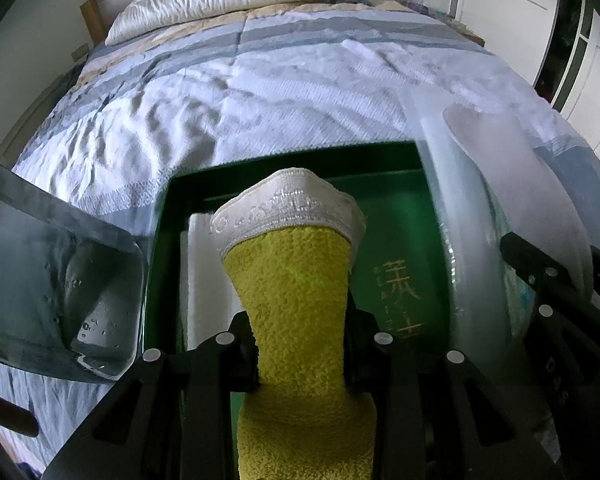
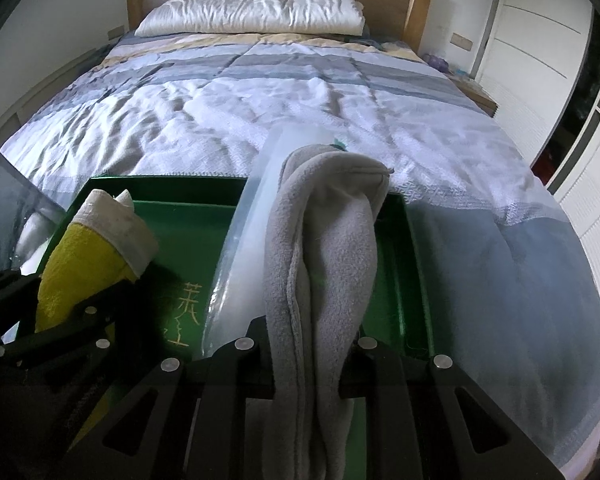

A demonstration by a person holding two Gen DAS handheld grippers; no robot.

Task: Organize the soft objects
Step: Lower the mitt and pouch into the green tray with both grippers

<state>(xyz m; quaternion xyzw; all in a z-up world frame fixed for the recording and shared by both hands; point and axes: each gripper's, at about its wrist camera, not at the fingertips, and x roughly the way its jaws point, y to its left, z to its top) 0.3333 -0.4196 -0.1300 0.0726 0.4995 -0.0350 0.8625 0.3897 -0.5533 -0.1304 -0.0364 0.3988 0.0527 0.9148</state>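
Note:
My left gripper (image 1: pixel 300 364) is shut on a yellow towel with a white border (image 1: pixel 292 292), held over a green box (image 1: pixel 396 168) that lies on the bed. A white folded cloth (image 1: pixel 204 280) lies in the box's left part. My right gripper (image 2: pixel 308 364) is shut on a grey towel (image 2: pixel 320 248), held over the same green box (image 2: pixel 400 280). The yellow towel (image 2: pixel 80 256) and the left gripper also show at the left in the right wrist view. A clear plastic piece (image 2: pixel 252 220) stands upright beside the grey towel, which shows blurred in the left wrist view (image 1: pixel 500 184).
The bed (image 2: pixel 300 112) carries a white and blue-grey striped quilt, with a white pillow (image 2: pixel 252 12) at the wooden headboard. A clear plastic lid or bin (image 1: pixel 60 280) stands left of the box. White wardrobe doors (image 2: pixel 540 60) line the right wall.

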